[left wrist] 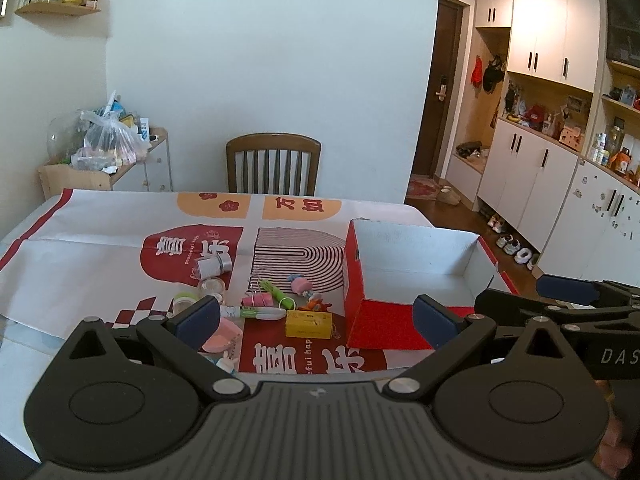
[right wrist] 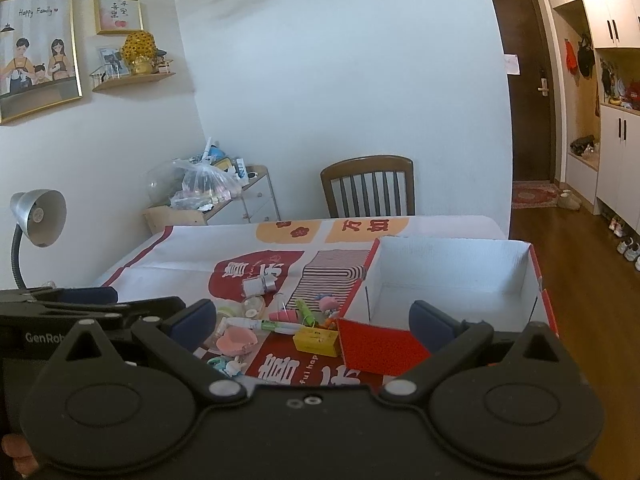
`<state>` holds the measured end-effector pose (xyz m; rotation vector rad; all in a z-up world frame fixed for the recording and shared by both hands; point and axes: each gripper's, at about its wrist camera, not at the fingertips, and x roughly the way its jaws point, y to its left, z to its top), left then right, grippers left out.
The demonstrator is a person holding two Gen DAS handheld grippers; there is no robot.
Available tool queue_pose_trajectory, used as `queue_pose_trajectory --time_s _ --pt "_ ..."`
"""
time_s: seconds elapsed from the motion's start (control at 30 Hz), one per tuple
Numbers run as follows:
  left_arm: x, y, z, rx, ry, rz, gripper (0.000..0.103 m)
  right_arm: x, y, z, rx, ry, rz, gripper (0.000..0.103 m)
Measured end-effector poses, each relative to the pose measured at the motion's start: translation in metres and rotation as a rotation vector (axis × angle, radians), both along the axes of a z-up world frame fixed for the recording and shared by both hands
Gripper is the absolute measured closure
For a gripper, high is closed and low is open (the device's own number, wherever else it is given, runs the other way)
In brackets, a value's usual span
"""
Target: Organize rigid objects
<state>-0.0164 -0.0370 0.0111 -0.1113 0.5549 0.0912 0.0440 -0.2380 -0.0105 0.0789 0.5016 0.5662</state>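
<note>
A cluster of small rigid objects lies on the patterned table cover: a yellow box (left wrist: 308,324) (right wrist: 315,341), a white and green marker (left wrist: 256,312) (right wrist: 264,324), a pink heart-shaped case (right wrist: 236,339), a pink binder clip (left wrist: 257,300), a small white bottle (left wrist: 213,265) (right wrist: 259,285) and round clear lids (left wrist: 211,285). A red cardboard box with a white, empty inside (left wrist: 420,252) (right wrist: 452,268) stands to their right. My left gripper (left wrist: 316,316) is open and empty, held above the near table edge. My right gripper (right wrist: 314,318) is open and empty beside it.
A wooden chair (left wrist: 273,164) (right wrist: 367,186) stands at the table's far side. A desk lamp (right wrist: 38,216) is at the left. A cluttered side cabinet (left wrist: 108,148) stands by the wall. White cupboards (left wrist: 560,120) and shoes line the right.
</note>
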Motion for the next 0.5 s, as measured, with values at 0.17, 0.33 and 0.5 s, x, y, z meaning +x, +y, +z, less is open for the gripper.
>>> queue_pose_trajectory --time_s 0.17,0.33,0.5 --pt "-0.0018 -0.0041 -0.0006 -0.004 0.005 0.01 0.0 -0.0005 -0.0039 0.0005 0.002 0.004 0.007 0.0" --pt "-0.0027 -0.0064 -0.0026 -0.006 0.007 0.023 0.0 0.001 -0.0064 0.0006 0.004 0.006 0.016 0.0" --pt "-0.0022 -0.007 -0.003 -0.01 0.015 0.036 0.0 0.0034 -0.006 0.0 0.002 0.008 0.028 0.0"
